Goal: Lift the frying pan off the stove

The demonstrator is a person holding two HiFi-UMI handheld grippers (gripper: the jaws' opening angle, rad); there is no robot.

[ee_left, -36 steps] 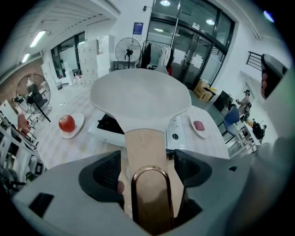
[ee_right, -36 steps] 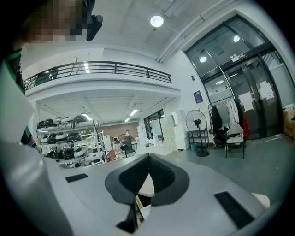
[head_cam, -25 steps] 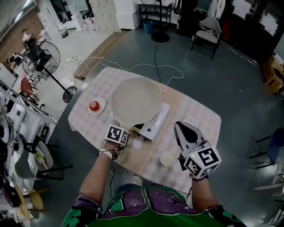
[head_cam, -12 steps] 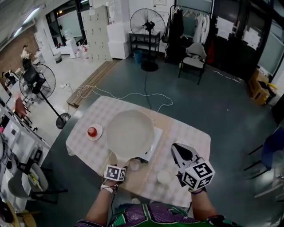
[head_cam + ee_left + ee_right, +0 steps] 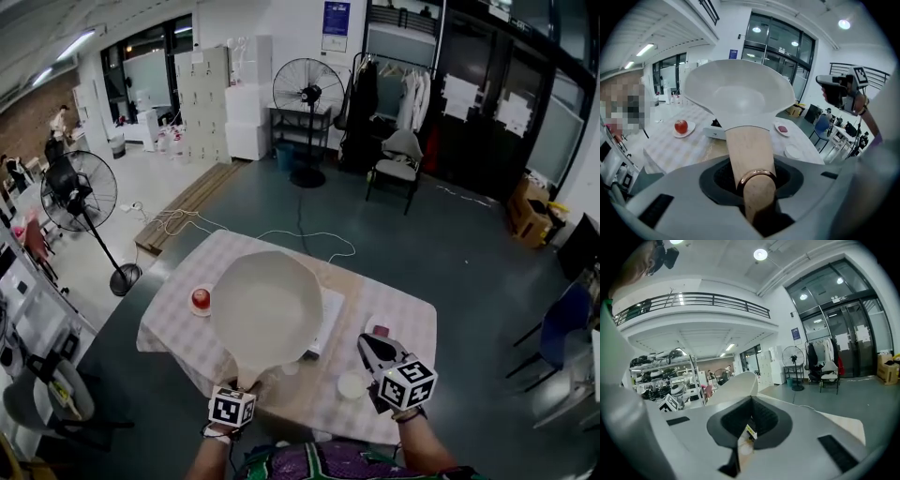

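Note:
The white frying pan (image 5: 267,314) hangs tilted above the white stove (image 5: 326,323), clear of it. Its wooden handle (image 5: 247,373) runs back into my left gripper (image 5: 239,386), which is shut on it. In the left gripper view the handle (image 5: 747,150) fills the space between the jaws of the left gripper (image 5: 752,176), and the pan's bowl (image 5: 740,93) rises in front. The stove (image 5: 715,133) shows below it. My right gripper (image 5: 370,349) hovers to the right of the pan, over the table, shut and holding nothing. The right gripper view shows the right gripper (image 5: 751,401) with the pan (image 5: 738,383) beyond it.
The table has a checked cloth (image 5: 178,319). A red apple on a small plate (image 5: 201,299) sits left of the pan. A plate with something pink (image 5: 380,331) and a white saucer (image 5: 352,384) lie near the right gripper. A standing fan (image 5: 80,202) is off the table's left.
The pan has come up off the stove and back toward the person with the left gripper. The right gripper has drifted closer to the body. The head view now looks further up the room.

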